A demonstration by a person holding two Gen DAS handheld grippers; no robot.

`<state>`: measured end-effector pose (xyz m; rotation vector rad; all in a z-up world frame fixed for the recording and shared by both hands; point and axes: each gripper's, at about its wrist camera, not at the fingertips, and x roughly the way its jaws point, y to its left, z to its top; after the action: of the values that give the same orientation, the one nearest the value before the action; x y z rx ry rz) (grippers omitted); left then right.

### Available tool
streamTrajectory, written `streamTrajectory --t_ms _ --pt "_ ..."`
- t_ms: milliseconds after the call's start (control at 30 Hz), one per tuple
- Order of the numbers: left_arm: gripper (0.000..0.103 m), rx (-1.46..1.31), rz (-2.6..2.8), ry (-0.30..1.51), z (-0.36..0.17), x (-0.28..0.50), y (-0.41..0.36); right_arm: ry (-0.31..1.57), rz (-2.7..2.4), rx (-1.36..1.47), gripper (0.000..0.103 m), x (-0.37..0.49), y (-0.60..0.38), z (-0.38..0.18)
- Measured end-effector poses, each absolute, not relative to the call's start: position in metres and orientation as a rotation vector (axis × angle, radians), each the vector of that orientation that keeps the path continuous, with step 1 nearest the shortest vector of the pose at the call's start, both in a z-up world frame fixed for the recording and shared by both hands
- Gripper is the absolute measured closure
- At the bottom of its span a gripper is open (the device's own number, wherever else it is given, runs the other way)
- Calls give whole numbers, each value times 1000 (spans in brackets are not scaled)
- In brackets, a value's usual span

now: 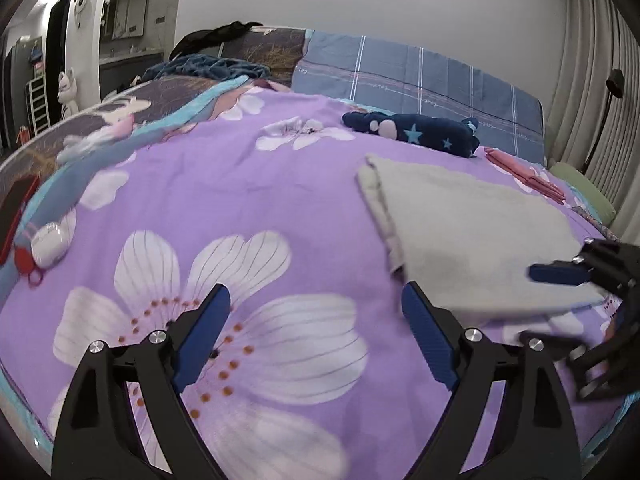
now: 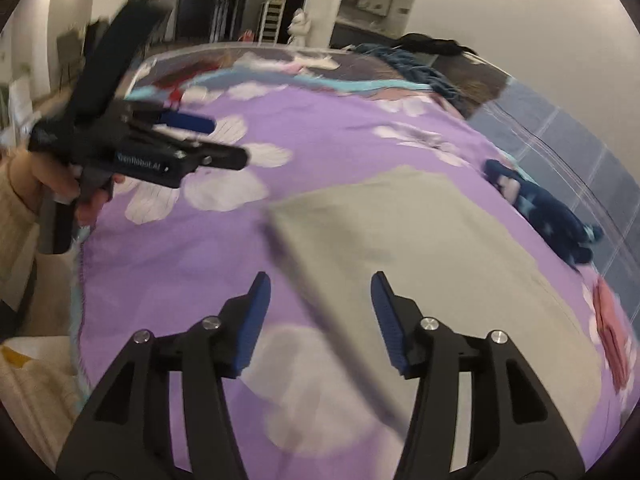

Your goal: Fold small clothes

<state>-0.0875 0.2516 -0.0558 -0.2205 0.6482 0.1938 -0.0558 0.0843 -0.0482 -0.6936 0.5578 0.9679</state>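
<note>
Two grippers above a purple flowered bedspread, neither holding anything. Far left in the left wrist view: a red-edged phone and a white round case near the edge of the bed, well apart from the work. Centre foreground: left gripper, jaws spread wide over bare bedspread, nothing between the pads; judged drawn aside so as to leave the cloth clear. Right of it: folded grey garment, flat on the spread, layered edge toward the left, apparently laid out in open space for a further fold or for setting aside. Behind it: a dark blue star-patterned piece and a pink folded piece near the plaid pillow, probably finished items kept clear. Far right edge: right gripper, blurred, just over the garment's near corner. Right wrist view, left to right: a hand carrying the left gripper; right gripper, jaws moderately parted, empty, above the grey garment's blurred left edge.
</note>
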Motion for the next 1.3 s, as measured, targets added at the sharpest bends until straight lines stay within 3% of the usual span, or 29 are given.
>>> streamTrajectory --t_ms 433,467,533,567,733,1067,1200,1233,1267,1300 --pt "15 -339 73 602 -78 -92 282 375 729 -947 49 -48 158 -92" --pt "15 -346 66 599 -78 -90 284 363 723 -956 52 -47 162 -94" --pt "15 -364 49 593 -77 -87 290 373 709 -976 87 -43 170 -98" --pt "15 -371 42 592 -77 -85 292 378 696 -971 97 -40 171 -98" --pt "15 -474 -91 630 -82 -58 306 458 767 -749 97 -29 152 -61" --pt "21 -704 -374 811 -98 94 314 532 786 -694 97 -20 155 -70" --pt "21 -702 -412 801 -100 139 307 551 794 -667 97 -17 155 -68" --pt "24 -705 -421 791 -101 150 305 549 793 -671 97 -17 155 -69" --pt "37 -711 -423 787 -102 157 305 548 792 -673 97 -17 156 -69" --pt "66 -731 -433 793 -106 166 304 547 792 -672 97 -18 156 -69"
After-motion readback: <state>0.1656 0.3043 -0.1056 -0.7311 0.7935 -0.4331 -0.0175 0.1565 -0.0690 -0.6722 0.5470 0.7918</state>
